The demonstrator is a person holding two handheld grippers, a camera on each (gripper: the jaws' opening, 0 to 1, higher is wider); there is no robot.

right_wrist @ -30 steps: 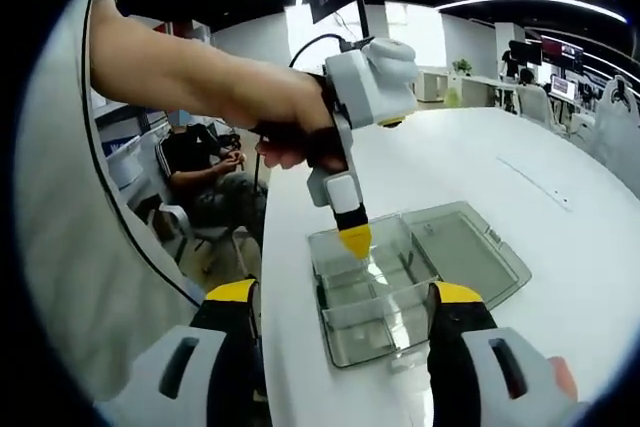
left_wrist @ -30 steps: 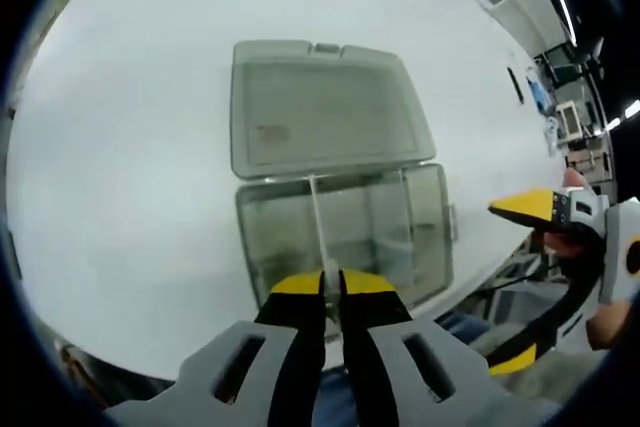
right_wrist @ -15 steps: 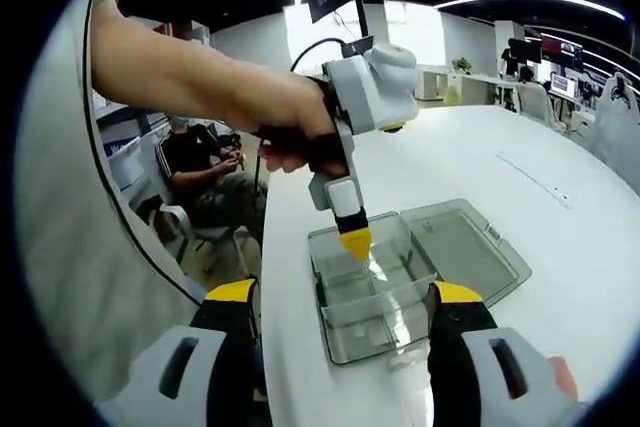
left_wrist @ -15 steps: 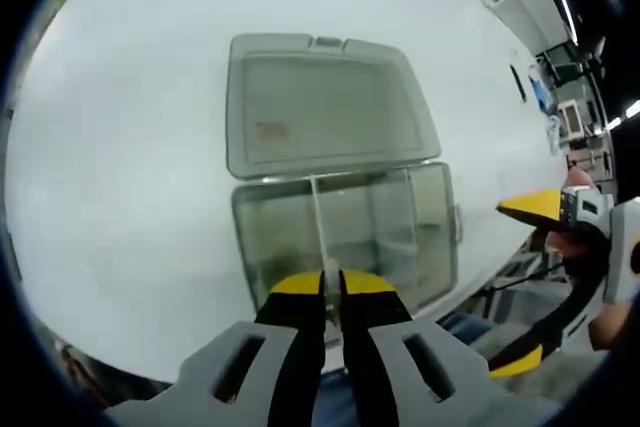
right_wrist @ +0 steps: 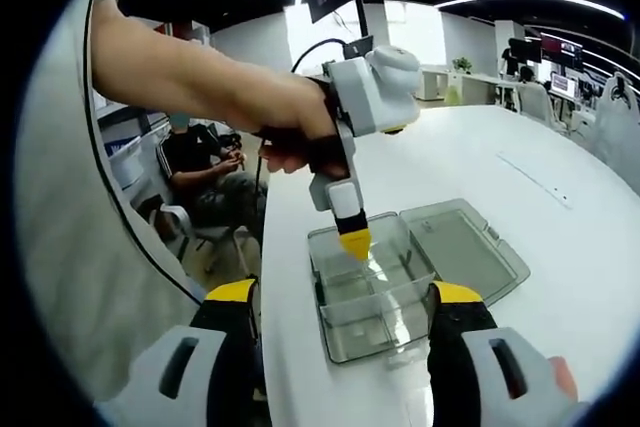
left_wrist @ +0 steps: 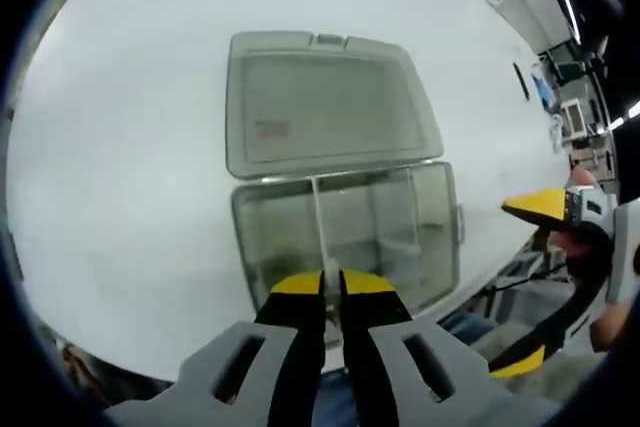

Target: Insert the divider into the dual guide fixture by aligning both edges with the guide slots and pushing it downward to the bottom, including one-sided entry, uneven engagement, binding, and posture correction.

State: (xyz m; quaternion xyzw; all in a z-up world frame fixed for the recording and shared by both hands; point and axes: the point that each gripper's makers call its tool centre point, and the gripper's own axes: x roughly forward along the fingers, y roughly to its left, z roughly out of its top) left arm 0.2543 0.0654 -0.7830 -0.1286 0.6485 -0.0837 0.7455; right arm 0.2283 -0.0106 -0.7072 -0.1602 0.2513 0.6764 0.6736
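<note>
**Holding the divider upright in the clear box**

Gripping a thin clear divider [left_wrist: 319, 227] between its yellow-tipped jaws, the left gripper [left_wrist: 332, 282] is pinched down narrow on the panel's near end. In the left gripper view the divider runs away from the jaws across the tray of a transparent plastic box, the fixture [left_wrist: 345, 232], and stands on edge inside it, splitting off the left part of the tray. Whether both of its edges sit in guide slots, or how deep it has gone, cannot be told from these pictures. A second partition shows further right in the tray. The box's hinged lid [left_wrist: 325, 102] lies flat and open on the white table [left_wrist: 120, 147], beyond the tray.

In the right gripper view the left gripper [right_wrist: 353, 243] points down into the near-left part of the fixture [right_wrist: 385, 297], held by a person's hand [right_wrist: 295, 137] on a bare forearm, with a cable leading off its top. The lid [right_wrist: 470, 252] lies open to the right of the tray.

The right gripper [right_wrist: 345, 312] has its jaws spread wide, holding nothing, one on each side of the box's near end as seen from its camera and clear of it. In the left gripper view it [left_wrist: 545, 287] hangs off the table's edge at the right, apart from the box. A seated person [right_wrist: 200, 172] is in the background beyond the table.
</note>
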